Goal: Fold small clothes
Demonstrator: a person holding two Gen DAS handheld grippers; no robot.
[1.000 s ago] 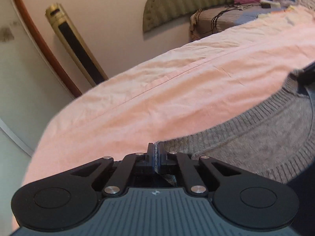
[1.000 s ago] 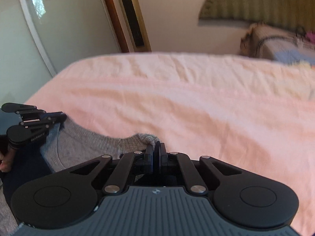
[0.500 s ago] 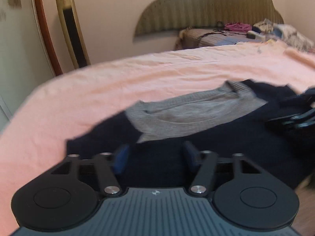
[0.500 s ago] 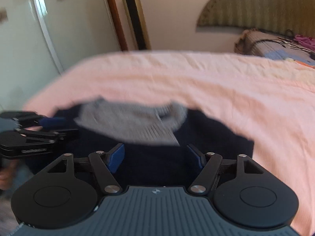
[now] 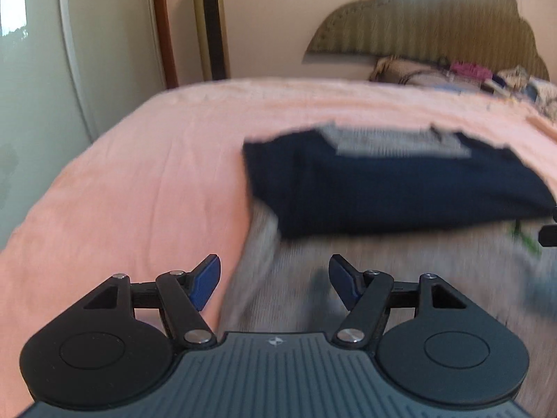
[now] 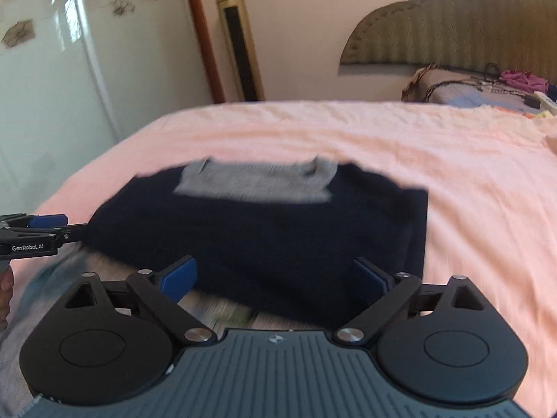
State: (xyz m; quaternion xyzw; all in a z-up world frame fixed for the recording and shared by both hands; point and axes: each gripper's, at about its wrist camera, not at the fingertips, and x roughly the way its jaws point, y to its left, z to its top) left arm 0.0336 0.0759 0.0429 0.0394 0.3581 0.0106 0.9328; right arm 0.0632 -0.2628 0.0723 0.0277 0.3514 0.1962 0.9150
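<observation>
A knit sweater lies on the pink bed sheet (image 5: 146, 181), its navy part (image 5: 400, 191) folded over the blurred grey part (image 5: 348, 271), with a grey ribbed band (image 5: 393, 142) along the far edge. My left gripper (image 5: 274, 264) is open over the grey part's left edge, holding nothing. In the right wrist view the navy fold (image 6: 278, 237) and grey band (image 6: 257, 181) lie just ahead. My right gripper (image 6: 275, 268) is open, its jaws still opening, with the fold's near edge showing between the fingers, untouched. The left gripper (image 6: 34, 233) shows at the left edge.
A padded headboard (image 5: 435, 24) and a heap of cloth and cables (image 6: 487, 83) are at the far right of the bed. A gold tower unit (image 6: 240, 38) and a white glossy wardrobe door (image 6: 52, 69) stand beyond the bed's left edge. A hand (image 6: 5, 289) holds the left gripper.
Both grippers were shut on the grey hem a second ago; they have let go, opened and drawn back. The sweater's folded part now lies flat farther ahead.
</observation>
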